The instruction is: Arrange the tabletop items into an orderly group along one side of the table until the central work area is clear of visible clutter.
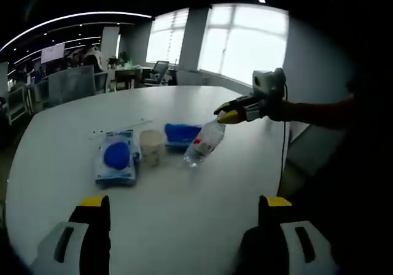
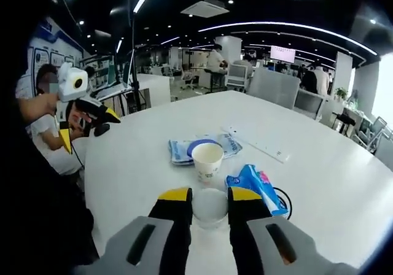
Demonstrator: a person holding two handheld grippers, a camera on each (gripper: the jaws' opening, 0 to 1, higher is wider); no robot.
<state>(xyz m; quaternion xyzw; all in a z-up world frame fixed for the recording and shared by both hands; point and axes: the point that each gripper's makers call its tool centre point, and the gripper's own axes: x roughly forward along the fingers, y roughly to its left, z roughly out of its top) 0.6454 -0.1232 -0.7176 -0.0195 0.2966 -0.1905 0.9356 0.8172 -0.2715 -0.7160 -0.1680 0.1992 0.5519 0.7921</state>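
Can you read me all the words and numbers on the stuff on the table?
No words are readable.
Clear plastic bottle with red label: print too blurred.
Pale paper cup: small marks, too tiny.
Blue-and-white wipes packet: print too blurred.
Blue snack bag: lettering too blurred.

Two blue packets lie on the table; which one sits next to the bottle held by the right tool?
The plain blue packet, touching the bottle that the right tool grips. The other packet, clear with a blue disc, lies beyond the cup.
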